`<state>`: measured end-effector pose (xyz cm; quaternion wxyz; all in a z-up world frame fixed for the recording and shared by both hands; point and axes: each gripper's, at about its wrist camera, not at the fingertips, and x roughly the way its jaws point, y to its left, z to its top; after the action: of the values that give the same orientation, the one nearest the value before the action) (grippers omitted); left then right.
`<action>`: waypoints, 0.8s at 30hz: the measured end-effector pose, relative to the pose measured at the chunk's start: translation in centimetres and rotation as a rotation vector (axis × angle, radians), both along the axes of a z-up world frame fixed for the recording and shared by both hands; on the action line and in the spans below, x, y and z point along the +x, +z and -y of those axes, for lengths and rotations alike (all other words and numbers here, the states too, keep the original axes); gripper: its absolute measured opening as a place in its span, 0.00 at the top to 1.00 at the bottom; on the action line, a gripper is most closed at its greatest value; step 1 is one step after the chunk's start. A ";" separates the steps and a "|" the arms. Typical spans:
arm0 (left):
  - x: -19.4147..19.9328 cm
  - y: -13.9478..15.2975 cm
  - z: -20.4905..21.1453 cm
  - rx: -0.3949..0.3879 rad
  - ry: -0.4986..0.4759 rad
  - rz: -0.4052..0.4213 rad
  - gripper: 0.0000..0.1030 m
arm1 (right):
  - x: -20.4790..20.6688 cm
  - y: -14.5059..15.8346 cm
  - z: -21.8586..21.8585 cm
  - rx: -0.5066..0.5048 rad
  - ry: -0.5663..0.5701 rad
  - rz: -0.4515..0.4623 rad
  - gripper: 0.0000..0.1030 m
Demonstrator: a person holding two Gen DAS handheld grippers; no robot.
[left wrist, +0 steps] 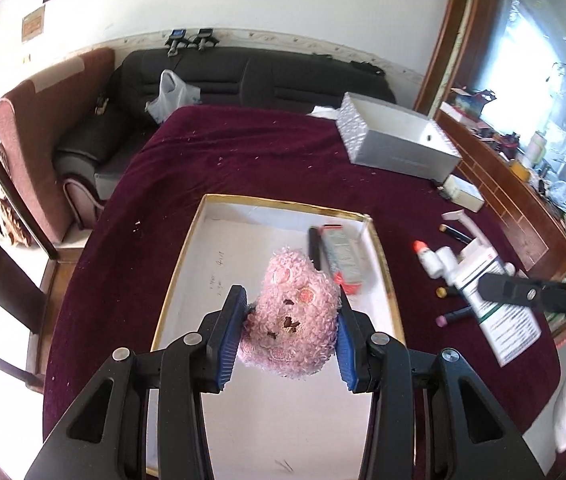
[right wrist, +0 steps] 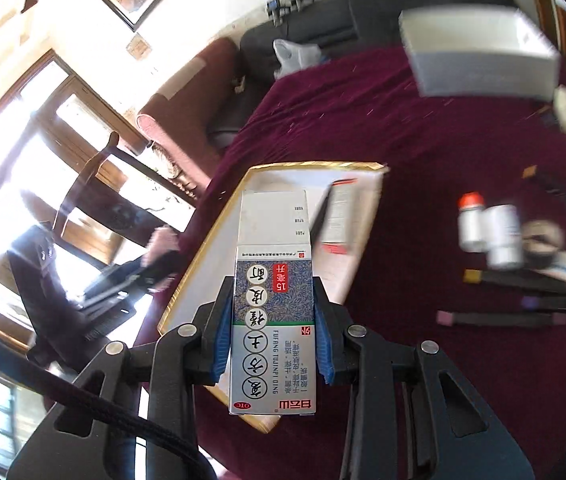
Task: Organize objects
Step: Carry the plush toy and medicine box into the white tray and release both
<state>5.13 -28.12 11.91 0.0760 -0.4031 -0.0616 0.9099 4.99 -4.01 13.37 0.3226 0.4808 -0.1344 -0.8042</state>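
Note:
My left gripper (left wrist: 291,320) is shut on a fluffy pink plush toy (left wrist: 291,316) and holds it above a shallow white tray with a gold rim (left wrist: 187,248). In the tray lie a grey and red box (left wrist: 343,258) and a black pen (left wrist: 315,246). My right gripper (right wrist: 274,320) is shut on a silver medicine box with Chinese print (right wrist: 274,312), held above the tray's near corner (right wrist: 187,300). The same medicine box shows in the left wrist view (left wrist: 499,304), at the right of the tray.
The tray sits on a maroon cloth (left wrist: 243,160). To its right lie white bottles (left wrist: 437,262), markers (left wrist: 455,316) and a razor (left wrist: 463,220). An open white box (left wrist: 399,138) and a small white box (left wrist: 465,194) stand at the back right. A black sofa (left wrist: 243,76) is behind.

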 end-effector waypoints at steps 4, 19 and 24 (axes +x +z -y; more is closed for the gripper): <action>-3.4 -2.1 1.0 -0.027 0.043 0.033 0.65 | -4.3 -3.1 5.1 0.006 -0.033 0.077 0.69; -11.2 -8.2 4.2 0.039 0.125 0.162 0.65 | -14.7 -9.9 10.8 0.048 -0.204 0.236 0.69; -11.8 -9.3 4.4 0.074 0.132 0.178 0.64 | -15.3 -11.6 11.1 0.042 -0.226 0.271 0.69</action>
<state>-6.71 -32.48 2.62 0.0250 -0.4745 -0.1278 0.8706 -10.30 -15.06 1.77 0.1988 0.5732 -0.2129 -0.7659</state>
